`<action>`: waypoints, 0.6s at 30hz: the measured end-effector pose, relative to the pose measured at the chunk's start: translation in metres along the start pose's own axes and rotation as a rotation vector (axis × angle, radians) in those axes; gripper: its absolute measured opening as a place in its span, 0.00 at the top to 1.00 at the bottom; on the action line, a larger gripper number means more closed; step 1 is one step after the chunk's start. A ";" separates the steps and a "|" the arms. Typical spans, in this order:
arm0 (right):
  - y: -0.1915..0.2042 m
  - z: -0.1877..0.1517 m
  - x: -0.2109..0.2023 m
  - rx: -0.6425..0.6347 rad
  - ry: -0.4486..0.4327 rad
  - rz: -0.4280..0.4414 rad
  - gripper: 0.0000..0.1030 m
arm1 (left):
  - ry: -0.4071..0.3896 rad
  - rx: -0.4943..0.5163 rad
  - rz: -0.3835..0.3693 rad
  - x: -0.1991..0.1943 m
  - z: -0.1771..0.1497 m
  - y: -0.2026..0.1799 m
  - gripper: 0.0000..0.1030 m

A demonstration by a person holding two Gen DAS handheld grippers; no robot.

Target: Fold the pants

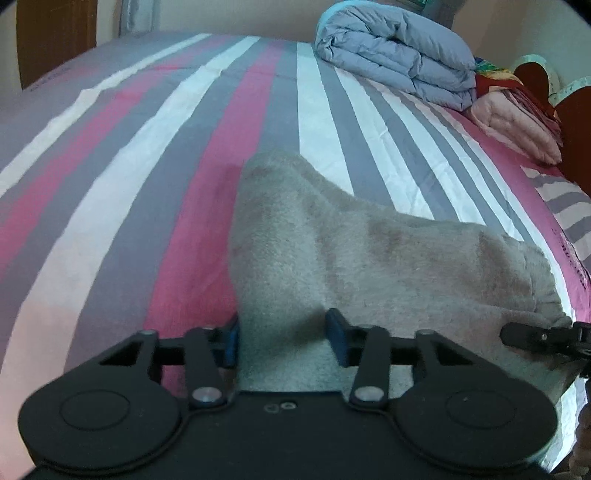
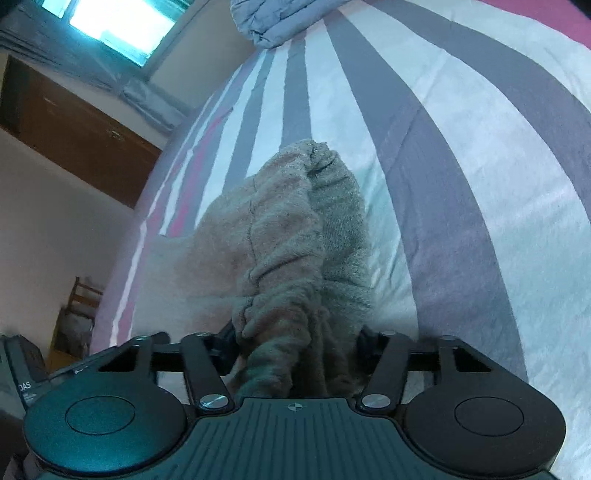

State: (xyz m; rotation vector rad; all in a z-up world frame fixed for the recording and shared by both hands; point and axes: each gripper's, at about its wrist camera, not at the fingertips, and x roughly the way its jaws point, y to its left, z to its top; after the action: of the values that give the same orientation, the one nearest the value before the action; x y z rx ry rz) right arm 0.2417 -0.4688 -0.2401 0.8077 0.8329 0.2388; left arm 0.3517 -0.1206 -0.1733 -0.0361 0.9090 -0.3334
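Observation:
Grey-beige fleece pants (image 1: 369, 258) lie bunched on the striped bed sheet (image 1: 147, 147). In the left wrist view my left gripper (image 1: 282, 336) has a fold of the pants filling the gap between its blue pads, which press on it from both sides. One black finger (image 1: 524, 336) of my right gripper shows at the right edge, at the far end of the same cloth. In the right wrist view the pants (image 2: 288, 229) rise in a gathered ridge, waistband side wrinkled, and my right gripper (image 2: 295, 350) is shut on a thick bunch of them.
A folded blue-grey quilt (image 1: 399, 55) and a pink blanket (image 1: 517, 125) sit at the far right of the bed by a brown headboard (image 1: 576, 147). The quilt (image 2: 266, 22) also tops the right wrist view. A brown door (image 2: 74, 129) and a chair (image 2: 79, 306) stand beyond the bed edge.

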 end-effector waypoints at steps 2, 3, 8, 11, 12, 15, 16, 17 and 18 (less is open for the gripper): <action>0.003 0.001 -0.001 -0.002 -0.005 0.007 0.50 | 0.005 -0.001 -0.005 -0.002 0.001 0.001 0.69; 0.004 0.002 -0.001 -0.016 -0.003 0.005 0.50 | 0.007 0.012 -0.003 -0.003 0.002 0.000 0.69; 0.004 0.003 0.016 -0.109 0.068 -0.035 0.27 | 0.019 0.038 0.016 0.001 0.001 -0.004 0.66; 0.010 0.001 0.029 -0.114 0.078 -0.030 0.14 | 0.015 0.047 0.037 0.006 -0.001 -0.009 0.63; 0.013 0.000 0.032 -0.103 0.074 -0.043 0.14 | 0.009 0.039 0.038 0.005 -0.002 -0.009 0.64; 0.018 0.003 0.021 -0.078 0.052 -0.064 0.44 | -0.037 0.020 0.031 -0.008 -0.004 -0.007 0.80; 0.015 0.003 0.015 -0.048 0.036 -0.042 0.53 | -0.062 0.009 0.025 -0.014 -0.004 -0.007 0.85; 0.014 0.003 0.010 -0.022 0.019 -0.014 0.55 | -0.077 -0.002 0.021 -0.018 -0.003 -0.007 0.86; 0.017 0.002 0.005 -0.023 0.001 0.005 0.56 | -0.092 -0.013 0.013 -0.022 -0.002 -0.007 0.88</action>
State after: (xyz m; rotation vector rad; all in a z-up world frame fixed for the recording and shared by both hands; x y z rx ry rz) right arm 0.2490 -0.4556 -0.2298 0.7882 0.8285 0.2526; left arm 0.3355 -0.1198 -0.1563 -0.0571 0.8204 -0.3107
